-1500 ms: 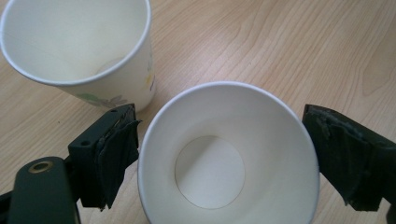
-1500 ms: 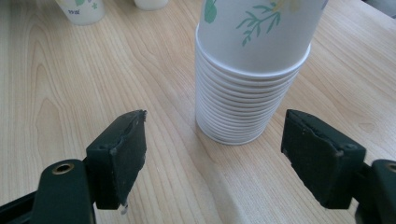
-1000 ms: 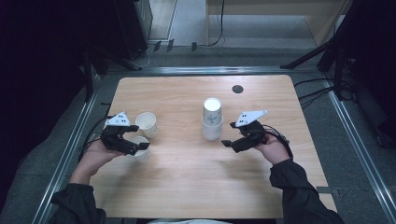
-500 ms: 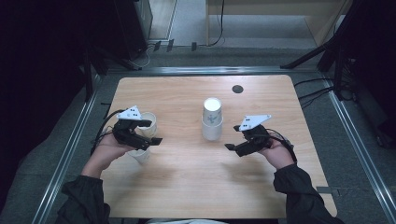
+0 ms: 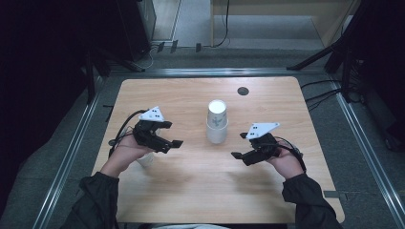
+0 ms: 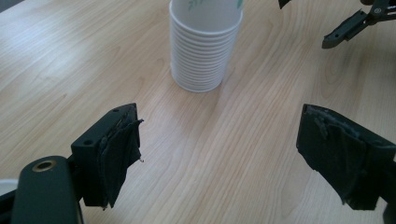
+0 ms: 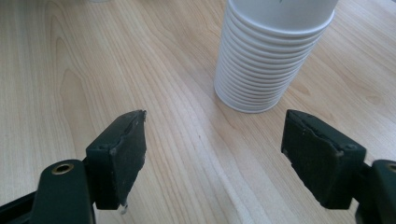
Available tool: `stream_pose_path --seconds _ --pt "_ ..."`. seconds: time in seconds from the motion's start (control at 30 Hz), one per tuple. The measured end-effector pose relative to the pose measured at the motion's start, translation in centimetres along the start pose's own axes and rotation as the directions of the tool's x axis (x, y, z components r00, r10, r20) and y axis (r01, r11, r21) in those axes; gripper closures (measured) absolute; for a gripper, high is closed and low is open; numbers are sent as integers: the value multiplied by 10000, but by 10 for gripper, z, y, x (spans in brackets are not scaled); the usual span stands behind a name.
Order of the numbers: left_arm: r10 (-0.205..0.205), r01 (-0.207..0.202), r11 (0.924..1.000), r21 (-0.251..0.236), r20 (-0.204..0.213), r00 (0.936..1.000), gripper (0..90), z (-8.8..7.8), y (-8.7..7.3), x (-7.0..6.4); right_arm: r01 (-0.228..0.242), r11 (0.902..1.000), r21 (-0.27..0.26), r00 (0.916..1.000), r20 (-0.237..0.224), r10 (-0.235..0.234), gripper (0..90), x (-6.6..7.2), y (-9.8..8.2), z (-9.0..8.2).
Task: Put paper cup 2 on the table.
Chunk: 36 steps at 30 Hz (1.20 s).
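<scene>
- The light wooden desk [image 5: 191,195], rectangular with rounded corners, was seen from above, with dark floor and metal rails around it.
- At the left, the left gripper [image 5: 168,134], black with a grey three-cornered plate on top, was held above the desk in a hand coming out of a dark sleeve.
- Its fingers [image 6: 119,149] were seen standing well apart in the left gripper view, with nothing but bare wood between them.
- A single white paper cup [image 5: 145,159] was seen on the desk just under the left hand, largely hidden by it; whether it was touched by the hand could not be told.
- Near the middle of the desk, a tall stack of white paper cups [image 5: 217,122] was stood mouth-down, with a faint green mark on its side.
- The stack was seen between the two grippers, apart from both, and ahead of the fingers in both gripper views [image 6: 204,46] [image 7: 273,51].
- A small dark round disc [image 5: 243,90] was set into the desk beyond the stack, toward the far edge.
- At the right, the right gripper [image 5: 240,145] was held low over the desk, pointed toward the stack.
- Its fingers [image 7: 122,156] were spread wide, and nothing was held between them.
</scene>
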<state>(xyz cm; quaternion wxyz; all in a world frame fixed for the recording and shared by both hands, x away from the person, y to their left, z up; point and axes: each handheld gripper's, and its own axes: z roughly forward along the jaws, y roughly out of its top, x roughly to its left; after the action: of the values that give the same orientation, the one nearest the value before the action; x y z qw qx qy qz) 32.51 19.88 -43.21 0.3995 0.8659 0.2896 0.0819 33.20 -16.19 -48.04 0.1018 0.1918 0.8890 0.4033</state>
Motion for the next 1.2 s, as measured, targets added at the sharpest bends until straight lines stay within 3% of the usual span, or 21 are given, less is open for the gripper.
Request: stream_pose_path --seconds 0.13,0.33,0.57,0.7,0.8,0.97,1.2 --pt "96 -96 10000 -16 36 9999 137 7 6 -6 -28 10000 6 10000 8 28 222 2 -2 -2" --pt "-179 184 9993 -314 174 9997 144 17 18 -13 -74 10000 9 9999 113 73 222 7 -8 -9" --pt "107 -99 9996 -274 322 9994 147 32 27 -27 -102 9999 33 9998 155 102 221 12 -11 -12" --pt "241 -232 9994 -260 336 9991 147 40 31 -36 -217 9998 29 9998 -52 217 221 20 -12 -6" --pt "104 -88 9990 -434 358 9993 147 47 34 -44 -393 9991 -141 9990 -220 390 215 23 -10 -5" --pt "-197 229 9971 -724 448 9988 147 52 34 -50 -298 9995 -82 9990 -321 295 214 28 -9 -4" --pt "54 -38 9993 -379 430 9991 148 64 31 -58 -152 9999 -34 9987 -489 150 214 32 -7 -1"
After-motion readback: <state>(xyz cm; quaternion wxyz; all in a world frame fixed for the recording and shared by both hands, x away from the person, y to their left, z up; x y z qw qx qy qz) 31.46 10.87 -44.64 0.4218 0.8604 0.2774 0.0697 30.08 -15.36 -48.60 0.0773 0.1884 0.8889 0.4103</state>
